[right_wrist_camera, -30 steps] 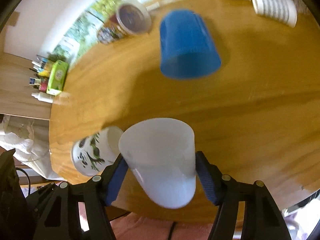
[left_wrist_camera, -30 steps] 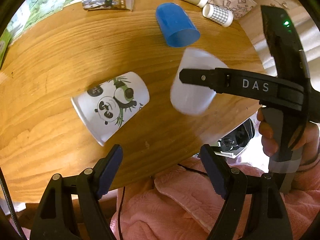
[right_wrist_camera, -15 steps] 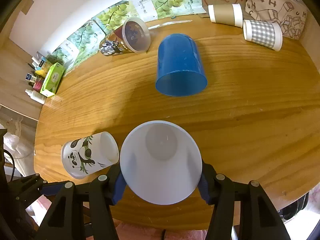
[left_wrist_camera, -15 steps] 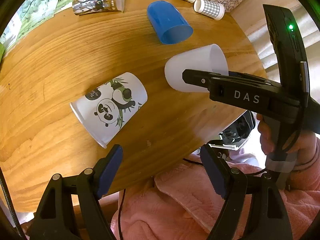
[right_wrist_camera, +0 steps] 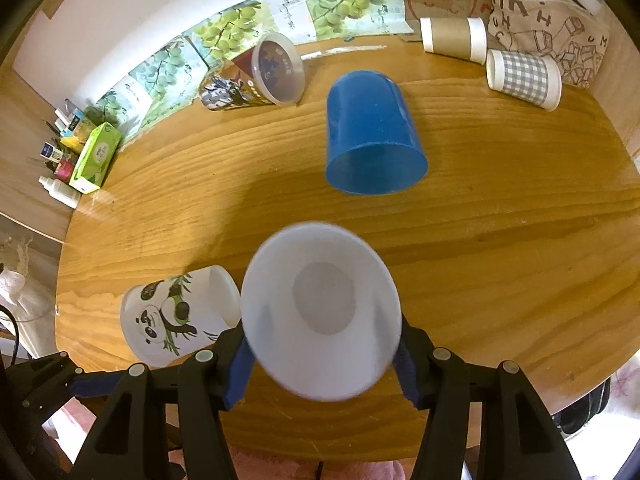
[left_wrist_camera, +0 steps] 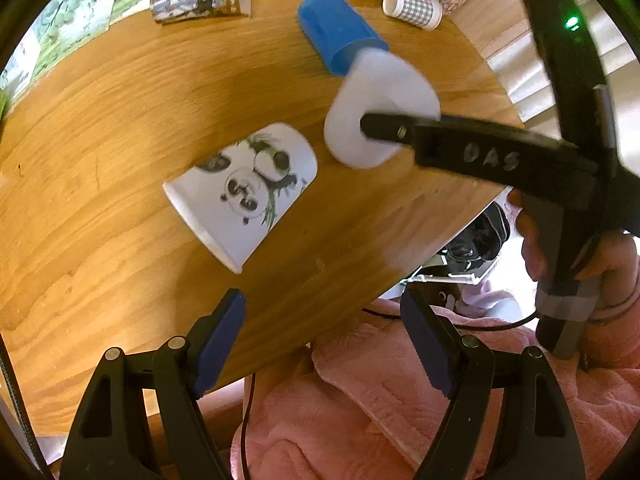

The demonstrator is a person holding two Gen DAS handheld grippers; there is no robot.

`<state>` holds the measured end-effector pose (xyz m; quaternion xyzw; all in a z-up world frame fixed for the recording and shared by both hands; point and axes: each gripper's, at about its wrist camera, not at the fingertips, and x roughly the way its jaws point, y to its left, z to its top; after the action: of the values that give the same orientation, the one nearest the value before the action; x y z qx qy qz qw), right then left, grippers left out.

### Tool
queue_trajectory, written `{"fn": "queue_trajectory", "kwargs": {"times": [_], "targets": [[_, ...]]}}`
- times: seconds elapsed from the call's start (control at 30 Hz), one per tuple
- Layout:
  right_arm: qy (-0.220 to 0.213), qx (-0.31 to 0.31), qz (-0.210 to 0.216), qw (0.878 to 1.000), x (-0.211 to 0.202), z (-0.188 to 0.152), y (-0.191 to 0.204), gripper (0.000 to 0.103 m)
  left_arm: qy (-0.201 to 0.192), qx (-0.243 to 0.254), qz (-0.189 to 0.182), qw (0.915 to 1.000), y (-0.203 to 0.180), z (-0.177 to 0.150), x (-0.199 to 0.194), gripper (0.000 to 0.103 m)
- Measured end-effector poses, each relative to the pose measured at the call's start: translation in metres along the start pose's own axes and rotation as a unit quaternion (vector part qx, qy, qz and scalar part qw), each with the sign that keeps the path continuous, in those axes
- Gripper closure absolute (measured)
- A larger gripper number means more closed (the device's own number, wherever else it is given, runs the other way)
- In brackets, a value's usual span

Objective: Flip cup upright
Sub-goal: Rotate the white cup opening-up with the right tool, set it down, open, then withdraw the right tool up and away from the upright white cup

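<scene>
My right gripper (right_wrist_camera: 322, 364) is shut on a plain white cup (right_wrist_camera: 320, 316) and holds it above the wooden table (right_wrist_camera: 500, 240), tilted, with its open mouth facing the camera. In the left wrist view the same white cup (left_wrist_camera: 384, 92) is seen from the side with a right finger across it. My left gripper (left_wrist_camera: 324, 344) is open and empty near the table's front edge (left_wrist_camera: 340, 300). A panda-print cup (left_wrist_camera: 244, 192) lies on its side just beyond it; it also shows in the right wrist view (right_wrist_camera: 176, 316).
A blue cup (right_wrist_camera: 372, 132) lies on its side mid-table. A clear printed cup (right_wrist_camera: 260, 76), a brown cup (right_wrist_camera: 452, 38) and a checked cup (right_wrist_camera: 524, 78) lie at the back. A green box (right_wrist_camera: 96, 156) and small bottles stand at the left. Pink fabric (left_wrist_camera: 360, 420) is below the table edge.
The right gripper has turned the white cup from mouth-down to mouth toward the camera, and lifted it slightly toward the blue cup. The left gripper has shifted a little; other cups stay put.
</scene>
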<state>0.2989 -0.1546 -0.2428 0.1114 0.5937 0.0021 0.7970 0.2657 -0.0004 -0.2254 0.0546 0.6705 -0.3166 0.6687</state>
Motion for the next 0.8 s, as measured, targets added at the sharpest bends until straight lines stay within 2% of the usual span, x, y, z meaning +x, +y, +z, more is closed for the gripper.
{"fn": "queue_trajectory", "kwargs": {"times": [0.3, 0.43, 0.63, 0.7, 0.8], "targets": [[-0.064, -0.026, -0.022, 0.997, -0.021, -0.002, 0.019, 0.027, 0.035, -0.017, -0.015, 0.9991, 0.016, -0.005, 0.021, 0.021], [-0.094, -0.016, -0.014, 0.995, -0.033, -0.007, 0.018, 0.022, 0.037, -0.02, -0.009, 0.9991, 0.019, -0.004, 0.023, 0.021], [-0.132, -0.001, -0.02, 0.991, -0.05, -0.019, 0.009, 0.02, 0.026, -0.043, -0.005, 0.9987, 0.017, -0.003, 0.021, 0.02], [-0.14, 0.007, -0.015, 0.99, -0.055, -0.023, 0.003, 0.019, 0.011, -0.055, 0.0, 0.9984, 0.017, -0.006, 0.018, 0.02], [-0.154, 0.004, -0.001, 0.988, -0.064, -0.032, -0.005, 0.011, -0.015, -0.083, 0.0, 0.9964, 0.011, -0.013, 0.014, 0.019]]}}
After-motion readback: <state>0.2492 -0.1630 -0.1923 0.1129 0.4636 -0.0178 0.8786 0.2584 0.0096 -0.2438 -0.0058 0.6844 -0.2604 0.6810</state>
